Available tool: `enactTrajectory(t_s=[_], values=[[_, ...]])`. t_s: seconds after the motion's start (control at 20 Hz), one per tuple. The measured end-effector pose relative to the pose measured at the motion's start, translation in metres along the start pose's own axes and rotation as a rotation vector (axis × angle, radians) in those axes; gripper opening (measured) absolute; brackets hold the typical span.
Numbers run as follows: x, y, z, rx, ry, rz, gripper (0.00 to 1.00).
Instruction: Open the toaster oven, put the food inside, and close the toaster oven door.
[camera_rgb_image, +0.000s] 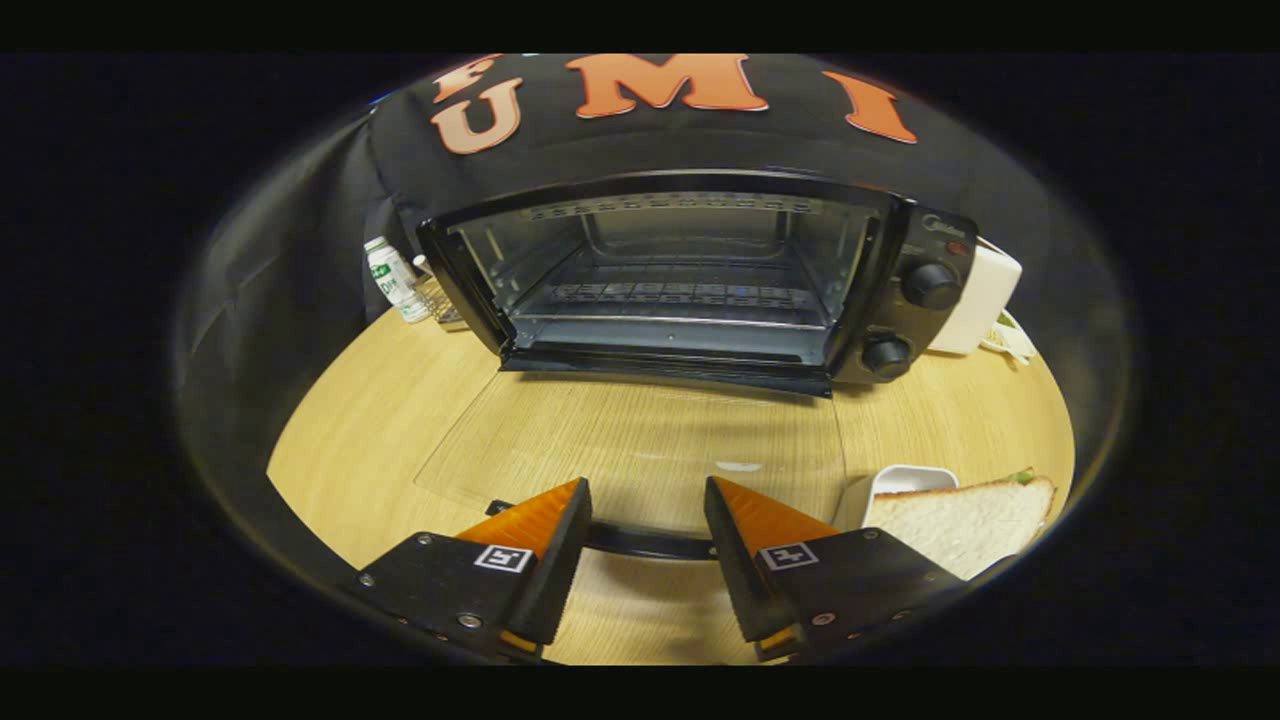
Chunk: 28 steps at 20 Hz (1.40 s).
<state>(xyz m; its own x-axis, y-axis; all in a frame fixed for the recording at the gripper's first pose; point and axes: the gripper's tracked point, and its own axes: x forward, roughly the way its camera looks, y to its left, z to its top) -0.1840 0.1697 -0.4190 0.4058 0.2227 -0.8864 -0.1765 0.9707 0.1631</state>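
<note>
Boxy black toaster oven (700, 280) with glass door (640, 440) folded flat on pale woodgrain table (340, 440). Gripper (645, 500) fingers spread apart over the door's dark bar handle (645, 542), clamping nothing. Soft white sandwich (960, 520) just right.

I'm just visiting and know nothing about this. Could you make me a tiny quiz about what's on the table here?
1. True or false: the toaster oven door is shut.
2. Where does the sandwich lie? A) inside the oven B) on the table beside the gripper C) on top of the oven
3. What bar runs across between the gripper's spread fingers?

Key
1. False: the glass door lies folded down flat.
2. B; it sits on a white dish.
3. The door handle; the fingers are open, not pressing it.
</note>
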Motion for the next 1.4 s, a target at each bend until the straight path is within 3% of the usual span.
enactTrajectory(t_s=[0.2,0.4,0.55,0.7,0.95,1.25,1.4], values=[[-0.044,-0.028,0.033,0.015,-0.105,-0.004,0.79],[-0.088,-0.088,0.061,0.047,-0.182,-0.082,0.94],[-0.110,-0.143,0.059,0.039,-0.175,-0.187,0.98],[-0.113,-0.179,0.042,0.061,-0.141,-0.227,0.98],[-0.085,-0.185,-0.016,0.211,0.039,-0.172,0.98],[-0.056,-0.173,-0.045,0.338,0.090,-0.036,0.99],[-0.052,-0.163,-0.045,0.433,0.119,0.013,0.79]])
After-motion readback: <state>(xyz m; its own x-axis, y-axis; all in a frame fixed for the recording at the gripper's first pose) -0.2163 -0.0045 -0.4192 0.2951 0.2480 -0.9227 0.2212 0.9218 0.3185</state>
